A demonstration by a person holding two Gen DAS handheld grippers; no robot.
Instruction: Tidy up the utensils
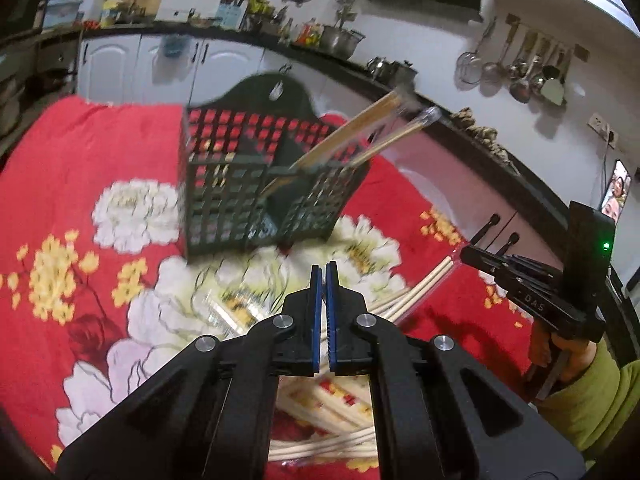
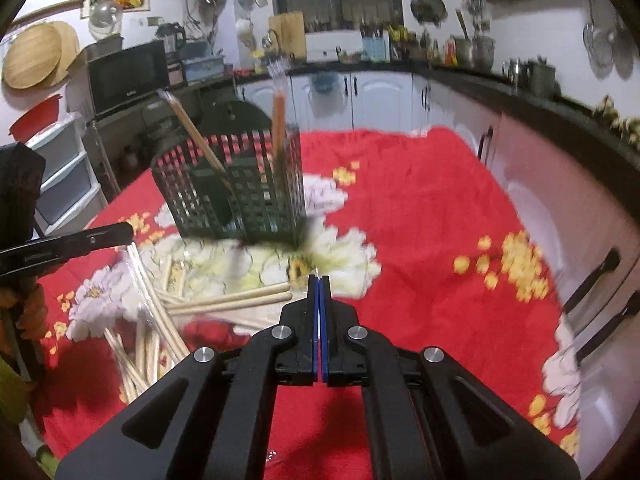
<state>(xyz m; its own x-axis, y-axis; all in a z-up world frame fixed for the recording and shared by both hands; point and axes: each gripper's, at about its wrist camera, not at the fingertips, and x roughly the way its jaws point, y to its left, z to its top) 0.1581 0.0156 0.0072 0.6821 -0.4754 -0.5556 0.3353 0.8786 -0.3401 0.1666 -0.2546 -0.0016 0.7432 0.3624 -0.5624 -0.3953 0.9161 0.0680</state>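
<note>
A dark green lattice utensil holder [image 1: 256,184] [image 2: 236,196] stands on a red floral cloth. Two wrapped chopstick pairs [image 1: 360,136] [image 2: 278,120] lean out of its compartments. Loose pale chopsticks [image 1: 416,292] [image 2: 224,304] lie in a heap on the cloth in front of it, some in clear wrappers. My left gripper [image 1: 325,270] hovers above this heap, shut, its blue pads together with nothing between them. My right gripper [image 2: 319,280] is also shut and empty, just right of the pile; it shows at the right of the left wrist view [image 1: 480,258].
The red floral cloth [image 2: 420,208] covers the table, with open cloth to the right of the holder. White cabinets and a dark counter [image 2: 440,76] crowded with kitchenware run behind. A hand in a green sleeve [image 1: 588,396] holds the right gripper.
</note>
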